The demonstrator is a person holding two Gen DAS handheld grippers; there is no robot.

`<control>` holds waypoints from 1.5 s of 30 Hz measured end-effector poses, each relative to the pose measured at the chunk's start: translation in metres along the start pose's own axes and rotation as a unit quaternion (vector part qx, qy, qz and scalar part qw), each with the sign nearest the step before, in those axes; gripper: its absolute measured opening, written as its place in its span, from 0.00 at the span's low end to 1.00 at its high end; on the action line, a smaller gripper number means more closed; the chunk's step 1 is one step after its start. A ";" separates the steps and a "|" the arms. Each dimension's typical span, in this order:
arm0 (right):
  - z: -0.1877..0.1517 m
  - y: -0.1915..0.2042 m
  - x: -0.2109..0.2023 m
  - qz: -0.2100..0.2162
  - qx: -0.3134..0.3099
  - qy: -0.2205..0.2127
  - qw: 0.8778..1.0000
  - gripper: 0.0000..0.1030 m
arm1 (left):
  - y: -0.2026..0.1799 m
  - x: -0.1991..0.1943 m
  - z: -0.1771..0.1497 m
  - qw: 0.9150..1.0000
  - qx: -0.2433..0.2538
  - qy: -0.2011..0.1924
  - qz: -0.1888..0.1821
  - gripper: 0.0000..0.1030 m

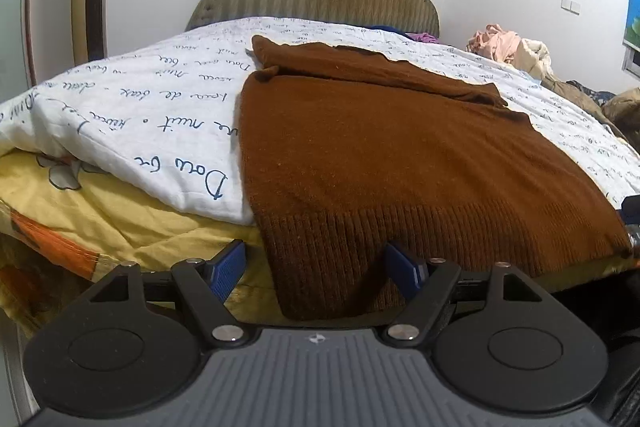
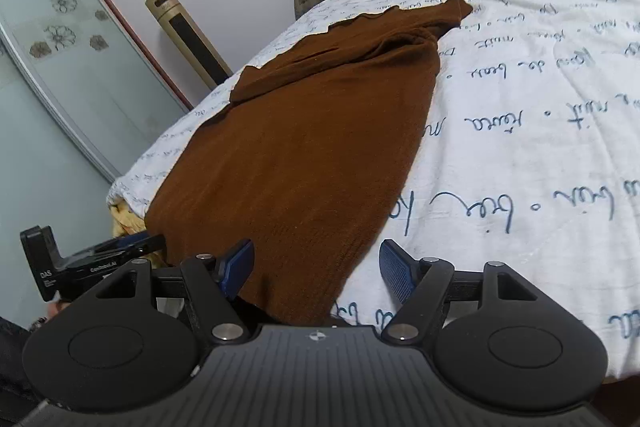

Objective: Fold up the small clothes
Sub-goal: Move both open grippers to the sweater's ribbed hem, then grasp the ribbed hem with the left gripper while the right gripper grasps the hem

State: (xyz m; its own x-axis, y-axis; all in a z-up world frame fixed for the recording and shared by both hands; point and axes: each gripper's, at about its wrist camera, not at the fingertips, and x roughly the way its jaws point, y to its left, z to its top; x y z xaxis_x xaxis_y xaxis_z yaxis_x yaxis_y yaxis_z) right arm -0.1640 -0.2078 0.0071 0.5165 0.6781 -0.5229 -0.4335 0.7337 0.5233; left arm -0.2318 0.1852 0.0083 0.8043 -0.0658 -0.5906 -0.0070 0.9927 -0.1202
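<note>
The left hand-held gripper point(image 1: 316, 269) had its blue pads apart over the ribbed hem of the brown sweater point(image 1: 400, 155), gripping nothing. The right hand-held gripper point(image 2: 316, 269) also stood apart, at the hem's other corner. The sweater lay flat on the white quilt point(image 1: 160, 99) of the bed. Only the left view showed a pile of clothes point(image 1: 508, 47) at the far side; only the right view showed the glass wardrobe door point(image 2: 60, 67).
</note>
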 end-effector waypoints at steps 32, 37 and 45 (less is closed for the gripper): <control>0.003 0.000 0.019 0.041 0.022 0.013 0.999 0.35 | -0.032 0.011 0.032 0.996 0.057 0.048 0.052 0.59; 0.002 0.003 0.020 0.038 0.017 0.017 0.999 0.20 | -0.028 0.011 0.036 0.997 0.041 0.051 0.036 0.38; 0.006 0.008 0.013 0.042 0.006 0.012 0.999 0.19 | -0.017 0.007 0.033 0.999 0.013 0.044 0.005 0.30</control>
State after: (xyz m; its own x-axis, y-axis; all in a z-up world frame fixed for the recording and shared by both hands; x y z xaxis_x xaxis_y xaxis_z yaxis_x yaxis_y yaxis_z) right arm -0.1560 -0.1939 0.0087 0.4612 0.7379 -0.4928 -0.4652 0.6739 0.5739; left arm -0.2062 0.1716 0.0325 0.7486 -0.0630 -0.6600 0.0013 0.9956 -0.0936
